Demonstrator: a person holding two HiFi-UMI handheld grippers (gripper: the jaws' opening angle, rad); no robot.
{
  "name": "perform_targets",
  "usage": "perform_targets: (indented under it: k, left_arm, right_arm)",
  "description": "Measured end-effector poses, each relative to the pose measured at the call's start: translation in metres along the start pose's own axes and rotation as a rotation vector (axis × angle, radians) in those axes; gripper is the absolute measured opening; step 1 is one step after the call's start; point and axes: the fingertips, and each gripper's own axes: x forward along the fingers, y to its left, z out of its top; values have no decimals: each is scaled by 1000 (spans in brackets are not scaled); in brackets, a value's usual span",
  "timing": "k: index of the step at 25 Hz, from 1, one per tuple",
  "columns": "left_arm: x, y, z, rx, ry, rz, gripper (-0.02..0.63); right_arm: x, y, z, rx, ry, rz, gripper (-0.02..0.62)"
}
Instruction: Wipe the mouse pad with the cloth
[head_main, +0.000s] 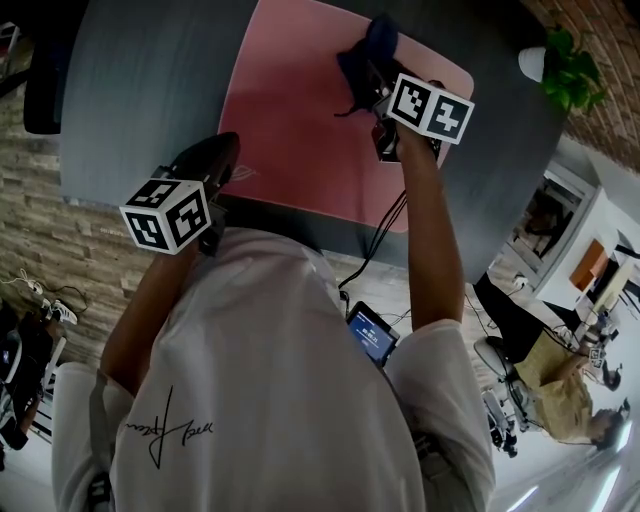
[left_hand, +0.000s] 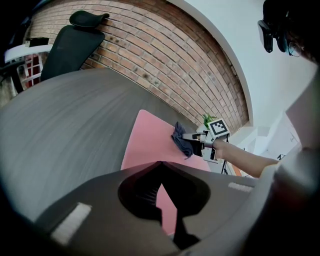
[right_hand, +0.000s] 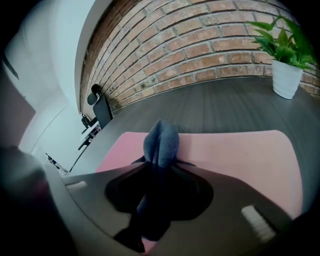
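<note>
A pink mouse pad (head_main: 300, 120) lies on the dark grey table (head_main: 140, 90). My right gripper (head_main: 375, 88) is over the pad's far right part, shut on a dark blue cloth (head_main: 372, 48) that bunches out ahead of its tips. In the right gripper view the cloth (right_hand: 161, 142) fills the jaws of the right gripper (right_hand: 159, 164), above the pad (right_hand: 240, 155). My left gripper (head_main: 215, 160) sits at the pad's near left edge. In its own view the left gripper (left_hand: 160, 163) is shut with nothing held, and beyond it lie the pad (left_hand: 150, 142) and the cloth (left_hand: 182, 140).
A potted plant (head_main: 560, 62) stands at the table's far right corner, also seen as the white pot (right_hand: 287, 77). A black office chair (left_hand: 75, 42) stands by the brick wall. A cable and a small screen (head_main: 372, 335) hang below the table's near edge. A person sits at the lower right (head_main: 560, 395).
</note>
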Motion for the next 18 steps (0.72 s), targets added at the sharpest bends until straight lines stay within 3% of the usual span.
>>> perform_targets:
  k: [18]
  left_arm:
    - [-5,10,15,-34,-59,8,14]
  right_arm:
    - [30,46,5,-13,-4,38,112]
